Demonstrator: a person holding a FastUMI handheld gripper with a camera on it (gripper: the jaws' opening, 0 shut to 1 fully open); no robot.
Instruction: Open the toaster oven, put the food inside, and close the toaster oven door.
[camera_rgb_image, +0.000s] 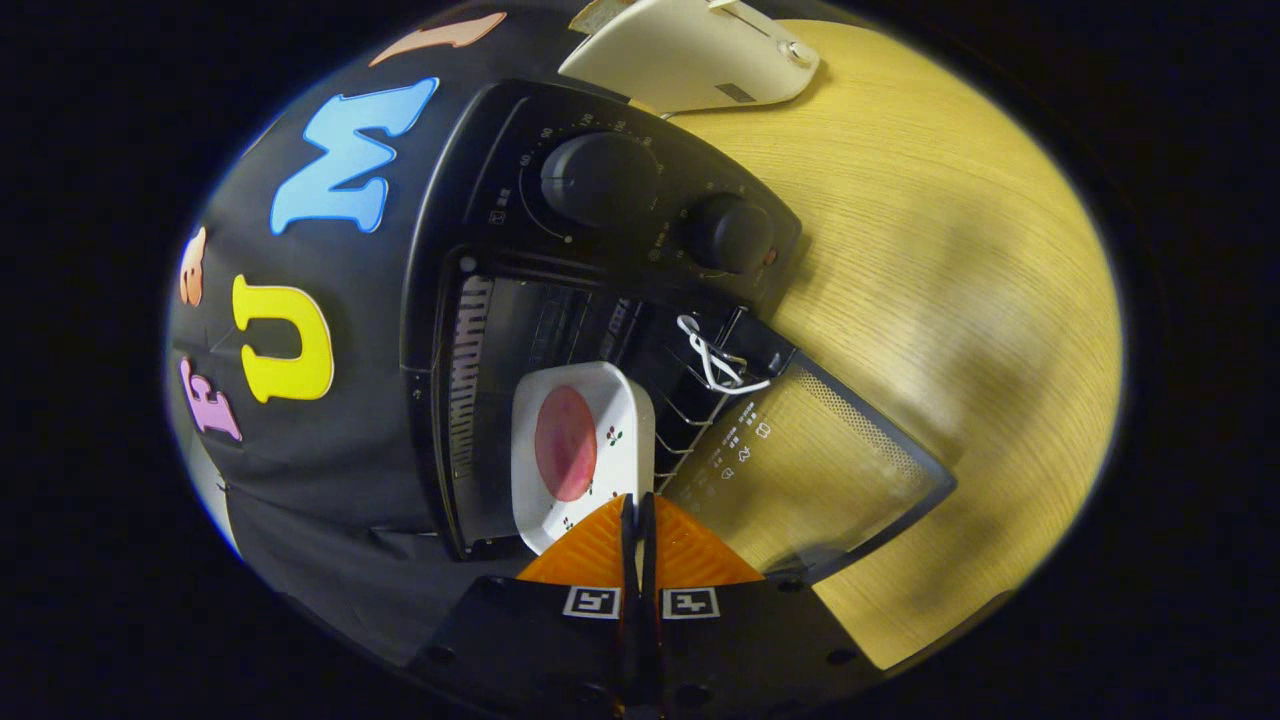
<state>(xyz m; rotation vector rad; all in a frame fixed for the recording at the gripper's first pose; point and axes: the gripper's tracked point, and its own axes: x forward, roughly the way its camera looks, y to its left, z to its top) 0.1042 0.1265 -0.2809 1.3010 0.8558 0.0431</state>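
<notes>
Both fingers (637, 515) pinching plate (580, 450) rim.

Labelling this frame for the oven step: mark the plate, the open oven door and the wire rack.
plate (600, 400): gripper view, bare white rim beside the pink food.
oven door (830, 470): gripper view, middle of the glass pane, swung open.
wire rack (690, 425): gripper view, wires at its front edge.
gripper (637, 500): gripper view, fingertips pinching the plate's rim.

Gripper (636, 515) — black body, two square markers
</notes>
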